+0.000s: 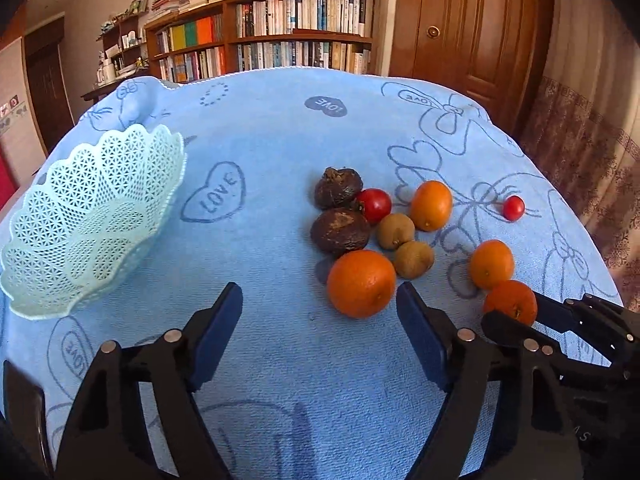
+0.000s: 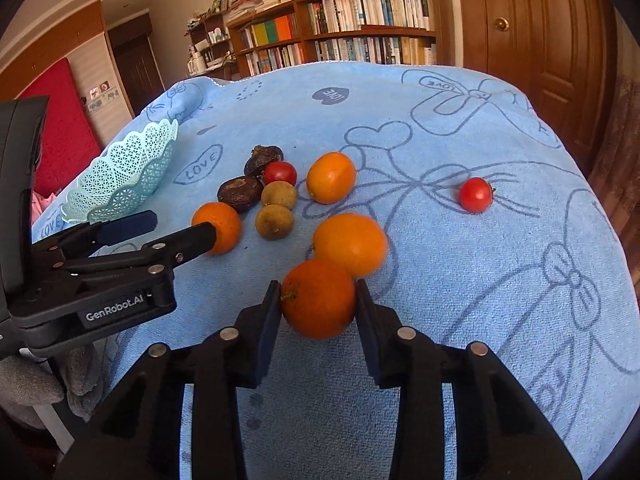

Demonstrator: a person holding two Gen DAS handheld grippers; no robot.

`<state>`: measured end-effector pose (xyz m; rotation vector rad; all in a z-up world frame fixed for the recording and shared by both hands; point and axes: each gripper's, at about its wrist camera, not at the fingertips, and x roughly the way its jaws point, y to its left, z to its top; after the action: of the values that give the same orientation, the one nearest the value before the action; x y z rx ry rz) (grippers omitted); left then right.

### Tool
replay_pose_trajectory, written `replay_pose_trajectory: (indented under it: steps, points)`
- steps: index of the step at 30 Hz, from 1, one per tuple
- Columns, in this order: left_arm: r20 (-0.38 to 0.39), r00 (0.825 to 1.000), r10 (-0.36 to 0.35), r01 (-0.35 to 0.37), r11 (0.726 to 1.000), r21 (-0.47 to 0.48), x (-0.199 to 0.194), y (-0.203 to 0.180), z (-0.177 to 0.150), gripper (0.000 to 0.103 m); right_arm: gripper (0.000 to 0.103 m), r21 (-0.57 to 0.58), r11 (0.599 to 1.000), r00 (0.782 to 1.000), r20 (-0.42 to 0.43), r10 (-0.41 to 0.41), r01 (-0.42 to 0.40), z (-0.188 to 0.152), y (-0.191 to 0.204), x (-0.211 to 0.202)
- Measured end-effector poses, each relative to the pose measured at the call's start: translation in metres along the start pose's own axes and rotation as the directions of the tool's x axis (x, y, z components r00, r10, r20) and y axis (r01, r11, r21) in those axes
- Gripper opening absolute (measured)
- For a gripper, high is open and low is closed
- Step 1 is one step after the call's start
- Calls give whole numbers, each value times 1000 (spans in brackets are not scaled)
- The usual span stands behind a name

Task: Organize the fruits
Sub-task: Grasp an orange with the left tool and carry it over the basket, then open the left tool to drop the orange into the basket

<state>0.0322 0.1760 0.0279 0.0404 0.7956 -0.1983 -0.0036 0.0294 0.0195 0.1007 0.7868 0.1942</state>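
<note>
On the blue towel (image 1: 280,152) lie several oranges, two kiwis (image 1: 405,245), two dark brown fruits (image 1: 339,208) and two tomatoes (image 1: 374,205). My right gripper (image 2: 318,300) is shut on the nearest orange (image 2: 318,298), with a pad pressed on each side. Another orange (image 2: 350,242) touches it from behind. My left gripper (image 1: 320,312) is open, and a big orange (image 1: 362,283) sits just past its right fingertip. The light green lattice basket (image 1: 92,216) stands at the left with nothing visible inside. In the left wrist view, the right gripper (image 1: 516,316) holds its orange (image 1: 510,300) at the right.
A lone tomato (image 2: 475,195) lies apart on the right of the towel. In the right wrist view, the left gripper (image 2: 172,228) reaches in from the left, between the basket (image 2: 120,176) and the fruit cluster. Bookshelves (image 1: 280,40) and a wooden door (image 1: 460,20) stand beyond the table.
</note>
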Motion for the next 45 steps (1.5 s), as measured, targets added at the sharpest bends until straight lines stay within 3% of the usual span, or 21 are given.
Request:
replay_pose_trajectory:
  steps: [3, 8, 15, 21, 26, 37, 45]
  points:
    - [-46, 996, -74, 73, 997, -23, 14, -2, 3, 61, 37, 8, 1000, 1000, 1, 1, -1, 0, -1, 1]
    - [-57, 991, -120, 118, 992, -38, 23, -3, 2, 42, 37, -7, 1000, 1000, 9, -12, 12, -1, 3, 1]
    - [5, 993, -122, 122, 992, -17, 8, -5, -4, 40, 37, -27, 999, 1000, 24, -17, 18, -2, 7, -1]
    - [129, 991, -28, 29, 1000, -4, -21, 1, 0, 40, 37, -38, 999, 999, 27, -21, 22, -3, 9, -1]
    - [183, 981, 57, -41, 995, -86, -39, 28, 8, 40, 37, -38, 999, 999, 23, -22, 23, -3, 9, 0]
    - [218, 938, 268, -212, 945, -249, -64, 99, 13, 40, 37, -29, 999, 1000, 5, -23, 24, -4, 7, 3]
    - [191, 934, 302, -237, 924, -301, -65, 130, 9, 40, 37, -42, 998, 999, 6, -45, 45, -3, 10, 3]
